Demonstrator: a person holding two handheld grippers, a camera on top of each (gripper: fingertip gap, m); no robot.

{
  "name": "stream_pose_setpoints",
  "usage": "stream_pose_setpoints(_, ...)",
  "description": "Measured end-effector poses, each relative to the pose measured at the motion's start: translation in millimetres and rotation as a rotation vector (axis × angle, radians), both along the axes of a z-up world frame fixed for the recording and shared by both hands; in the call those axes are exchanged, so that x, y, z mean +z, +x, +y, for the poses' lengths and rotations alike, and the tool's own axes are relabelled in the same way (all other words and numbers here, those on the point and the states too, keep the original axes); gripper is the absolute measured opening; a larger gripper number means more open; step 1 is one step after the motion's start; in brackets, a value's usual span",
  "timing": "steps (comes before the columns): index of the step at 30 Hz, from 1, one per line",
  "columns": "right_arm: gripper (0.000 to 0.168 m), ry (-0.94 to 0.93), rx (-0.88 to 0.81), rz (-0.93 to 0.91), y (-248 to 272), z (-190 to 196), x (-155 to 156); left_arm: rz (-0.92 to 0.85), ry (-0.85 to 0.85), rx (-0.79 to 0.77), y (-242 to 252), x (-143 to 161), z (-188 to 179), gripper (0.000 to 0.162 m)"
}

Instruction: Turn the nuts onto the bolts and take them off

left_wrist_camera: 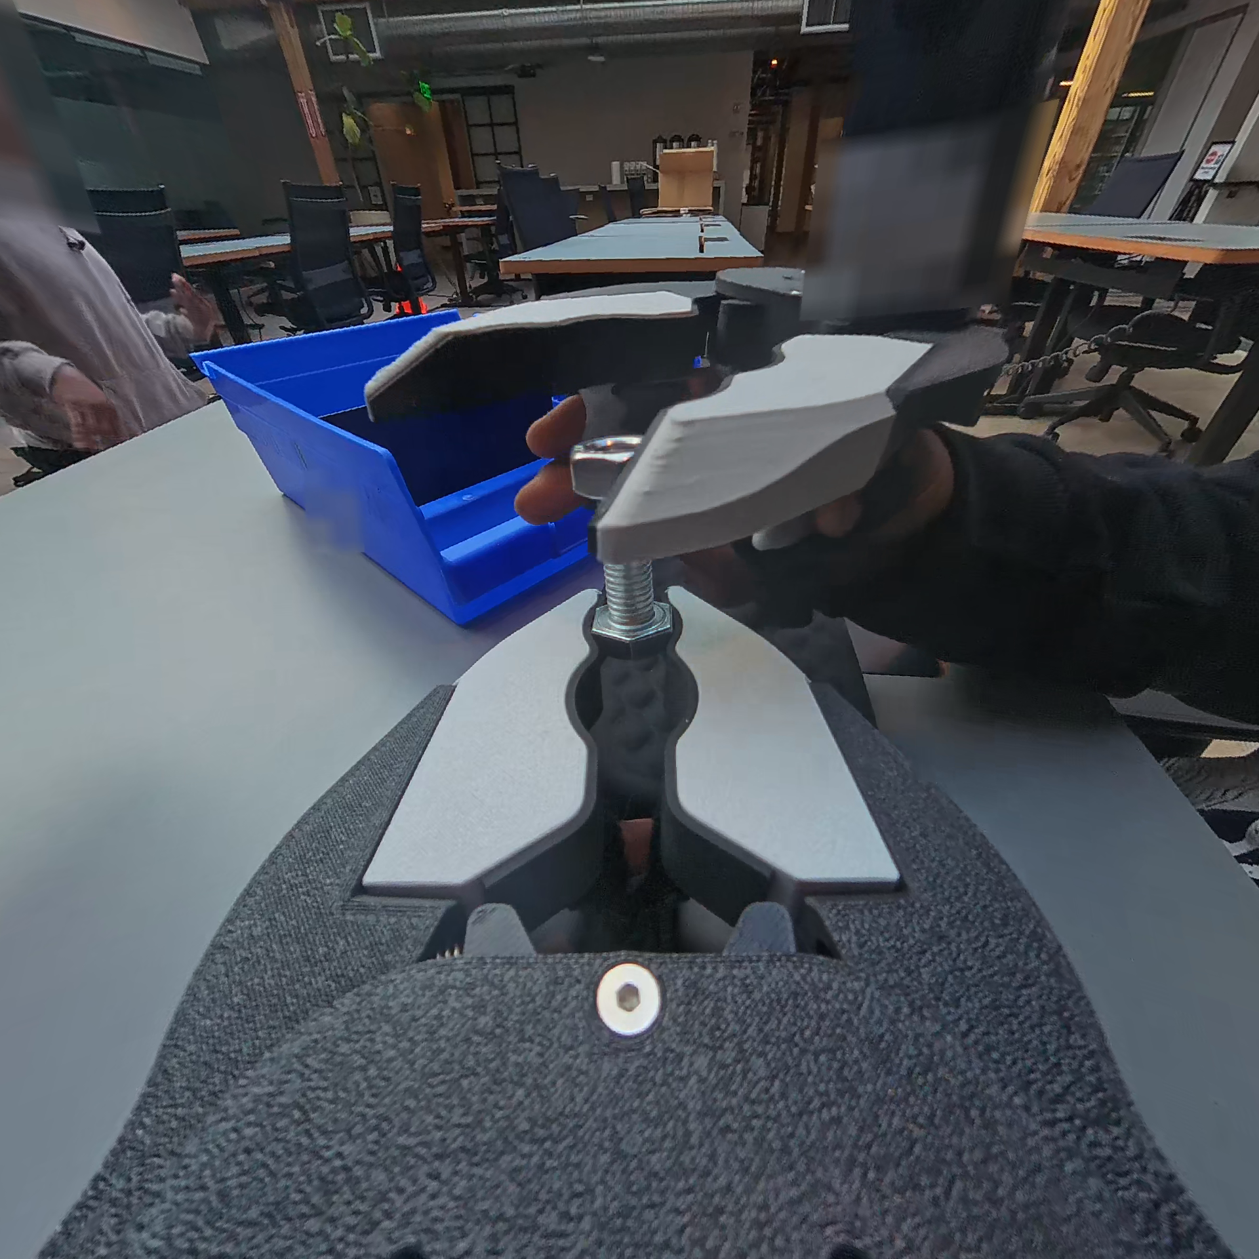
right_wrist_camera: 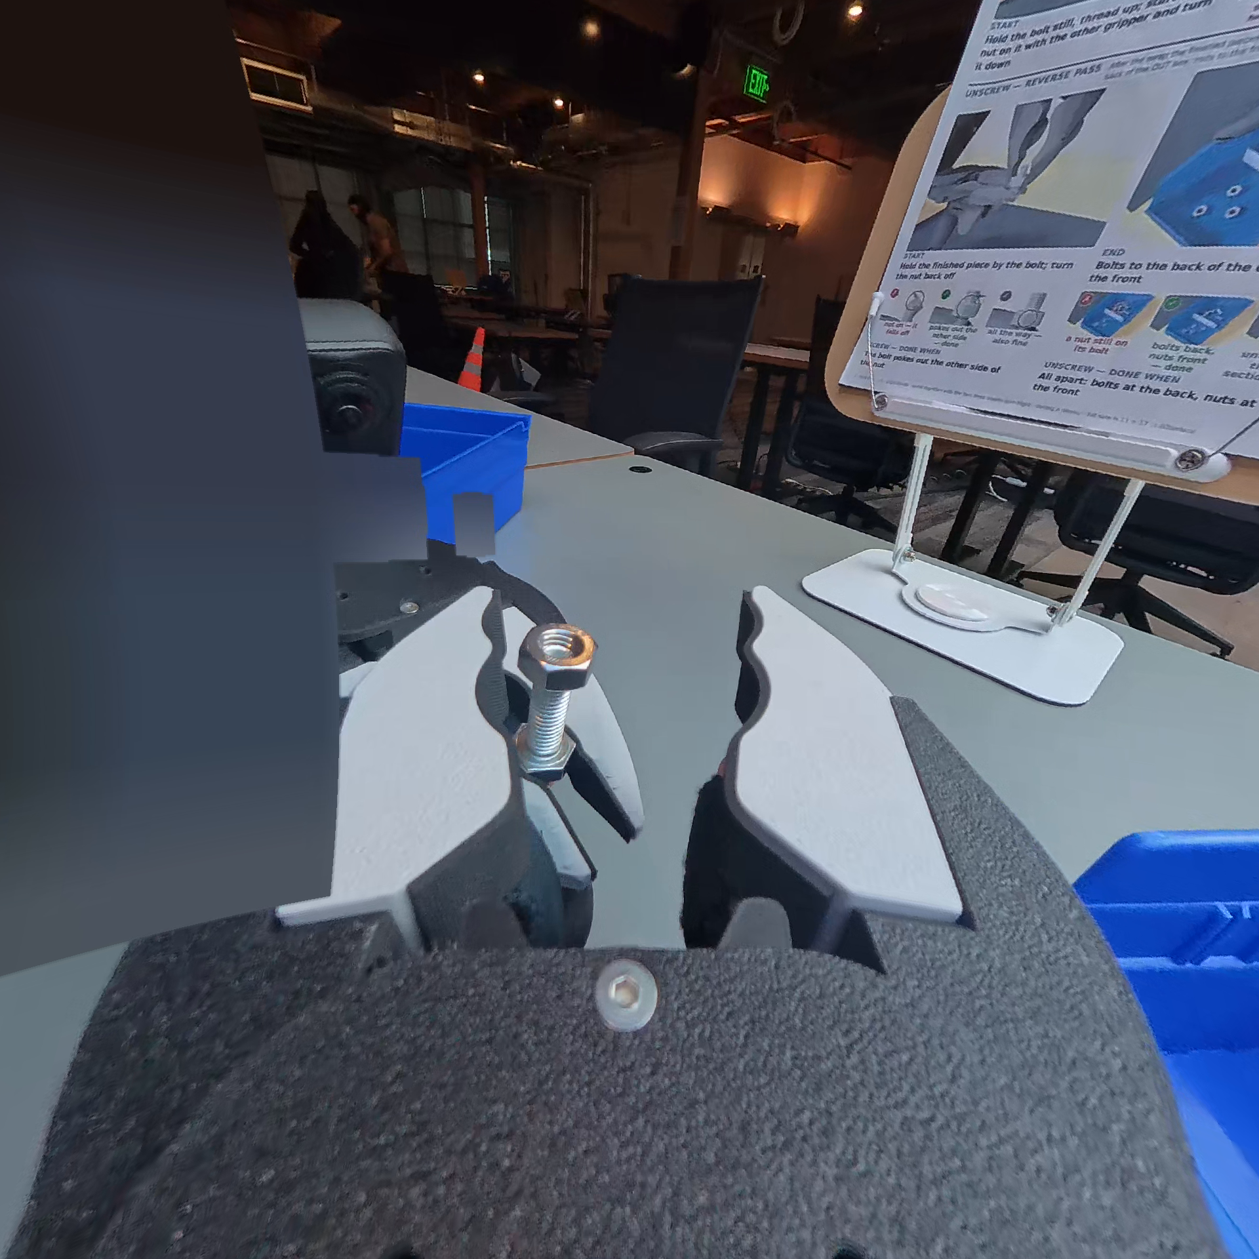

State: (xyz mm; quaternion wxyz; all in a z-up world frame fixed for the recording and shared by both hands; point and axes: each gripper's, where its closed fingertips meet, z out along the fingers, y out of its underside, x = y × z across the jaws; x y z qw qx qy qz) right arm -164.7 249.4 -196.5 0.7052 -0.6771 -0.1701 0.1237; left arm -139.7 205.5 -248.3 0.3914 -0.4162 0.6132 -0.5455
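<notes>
While upright, threaded silver bolt [left_wrist_camera: 628, 591], nut [left_wrist_camera: 602, 465] atop

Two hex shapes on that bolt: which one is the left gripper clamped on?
The lower one, the bolt head, sits pinched at the left gripper tips. The upper one, the nut, sits free at the thread's top, between the open right gripper's fingers.

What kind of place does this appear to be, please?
Probably a shared open-plan office or workshop: long desks with black office chairs, exposed ceiling ducts, and an instruction sheet on a stand on the grey table.
</notes>
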Motion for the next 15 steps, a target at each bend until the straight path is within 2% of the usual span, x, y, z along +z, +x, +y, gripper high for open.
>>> stream_pose_setpoints(15, 0.06, -0.003, -0.057, 0.004, 30, -27, -2, -0.016, -0.029, 0.006, -1, 3, 3, 0.013)
